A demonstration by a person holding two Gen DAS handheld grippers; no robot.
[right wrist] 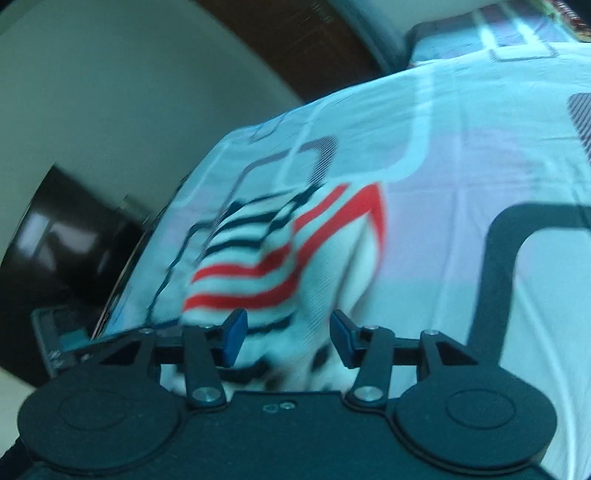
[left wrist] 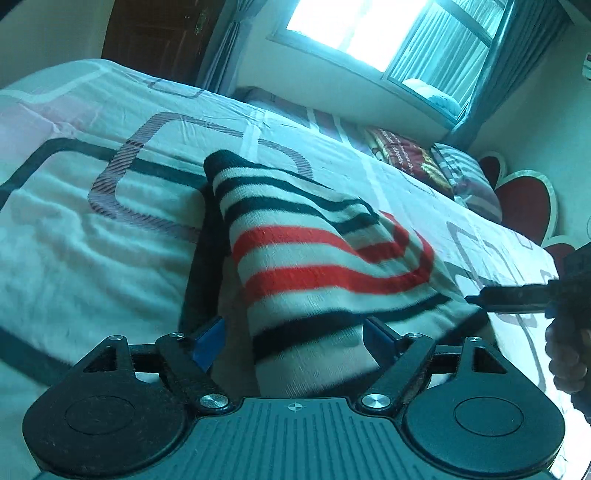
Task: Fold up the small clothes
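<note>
A small knitted garment (left wrist: 314, 258) with black and red stripes on white lies bunched on the patterned bed sheet (left wrist: 92, 221). My left gripper (left wrist: 293, 341) is open wide, with the near end of the garment lying between its blue pads (left wrist: 207, 343) without being pinched. My right gripper (left wrist: 476, 298) comes in from the right edge, its tip at the garment's right border. In the blurred right wrist view the garment (right wrist: 266, 266) rises in a fold ahead of my right gripper (right wrist: 289, 338), whose blue pads (right wrist: 234, 336) stand apart with cloth between them.
Pillows (left wrist: 465, 181) and a red blanket (left wrist: 402, 155) lie at the bed's far end by a heart-shaped headboard (left wrist: 528, 206). A bright window (left wrist: 369, 33) with curtains is behind. A person's hand (left wrist: 565, 354) holds the right gripper. Dark furniture (right wrist: 62, 236) stands beside the bed.
</note>
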